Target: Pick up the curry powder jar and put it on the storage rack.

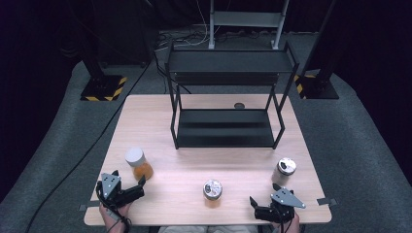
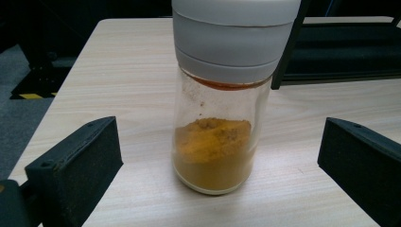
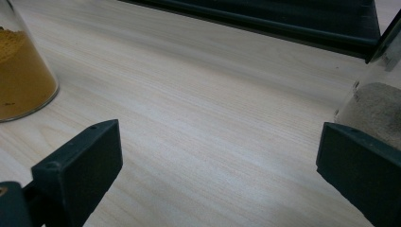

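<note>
- Just ahead of the left gripper (image 1: 127, 188), an upright jar (image 1: 138, 164) of orange powder is seen on the tabletop (image 1: 160, 131); it is lined up between the spread jaws but touched by neither, so the gripper is released and nothing is grasped.
- In the left gripper view the jar (image 2: 222, 118) is centred between the jaws, an alignment judged to suit a closing grip on the glass body below the white cap (image 2: 235, 33).
- The right gripper (image 1: 265, 211) is held low at the near tabletop edge, jaws wide apart and empty.
- Beyond and to the right of its right jaw, a grey-filled jar (image 1: 284, 171) stands close by; to its left a third jar (image 1: 212, 190) is set apart, so each can be reached without knocking another.
- Farther ahead of both grippers, a black two-tier rack (image 1: 226, 97) is stood with bare shelves, judged to be the likely place for the jars.
</note>
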